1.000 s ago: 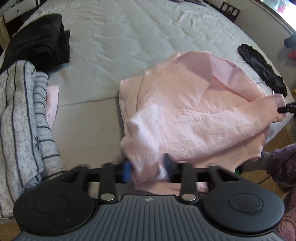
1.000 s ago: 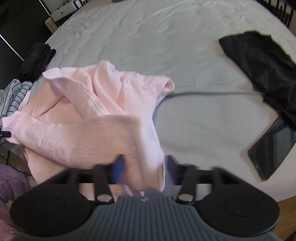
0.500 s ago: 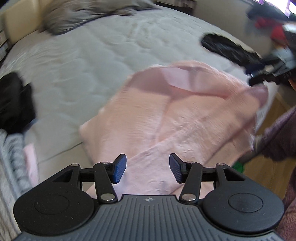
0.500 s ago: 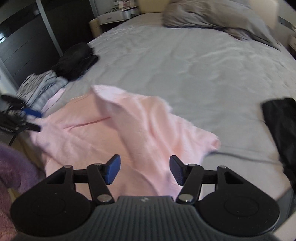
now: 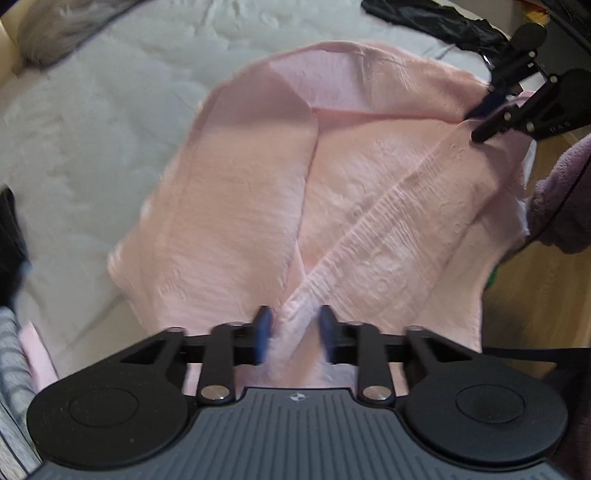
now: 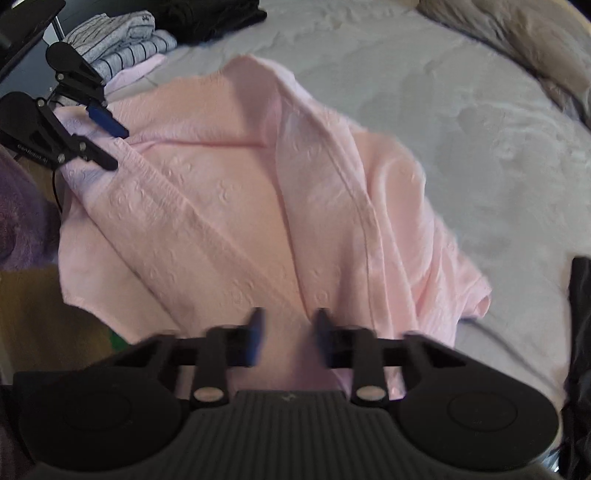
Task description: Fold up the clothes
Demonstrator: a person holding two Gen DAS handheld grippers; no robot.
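A pink textured garment (image 5: 332, 192) lies spread on the grey bed, one side hanging over the bed's near edge. My left gripper (image 5: 293, 332) is closing on a ribbed hem edge of it, fabric between the blue pads. My right gripper (image 6: 288, 332) stands over the other end of the same garment (image 6: 258, 192), fabric between its pads too. Each gripper shows in the other's view, the right one (image 5: 480, 123) at top right and the left one (image 6: 114, 146) at top left, both at the garment's edge.
Folded striped grey clothes (image 6: 122, 40) and a black pile (image 6: 207, 14) sit at the bed's far left. A black garment (image 5: 436, 22) lies to the right. A grey pillow (image 6: 517, 40) is at the head. Wooden floor (image 5: 535, 295) and a purple sleeve (image 5: 561, 199) are beside the bed.
Both grippers let go of the garment half a second ago, swung round to face along the bed, and now their pads are closer together around the hem at each end.
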